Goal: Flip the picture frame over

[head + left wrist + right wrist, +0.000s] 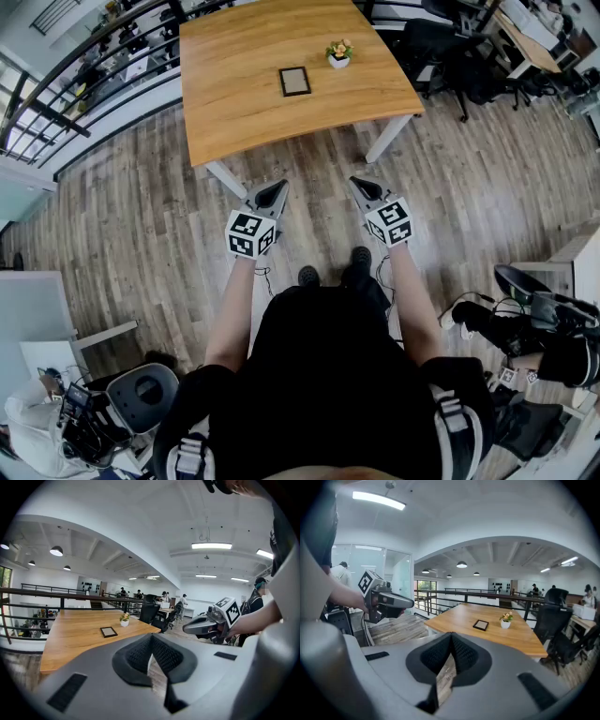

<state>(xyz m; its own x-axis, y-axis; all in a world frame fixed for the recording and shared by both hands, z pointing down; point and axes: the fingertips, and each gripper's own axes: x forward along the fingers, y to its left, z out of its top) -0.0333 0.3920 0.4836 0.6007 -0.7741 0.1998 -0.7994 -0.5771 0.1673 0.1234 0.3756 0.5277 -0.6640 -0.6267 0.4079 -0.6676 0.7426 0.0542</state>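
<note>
A small dark-rimmed picture frame (pixel 294 82) lies flat on the wooden table (pixel 234 103), some way ahead of me; it also shows in the left gripper view as the picture frame (pixel 108 631) and in the right gripper view as the picture frame (pixel 481 625). My left gripper (pixel 277 190) and right gripper (pixel 359 186) are held over the floor short of the table's near edge, both shut and empty. In each gripper view the jaws meet at the tip, left gripper (pixel 151 637), right gripper (pixel 451 637).
A small white pot with flowers (pixel 339 54) stands to the right of the frame. White table legs (pixel 389 139) reach the wooden floor. Black office chairs (pixel 441 47) stand at the right, a railing (pixel 84 56) runs at the left. Gear and cables (pixel 534 323) lie by my feet.
</note>
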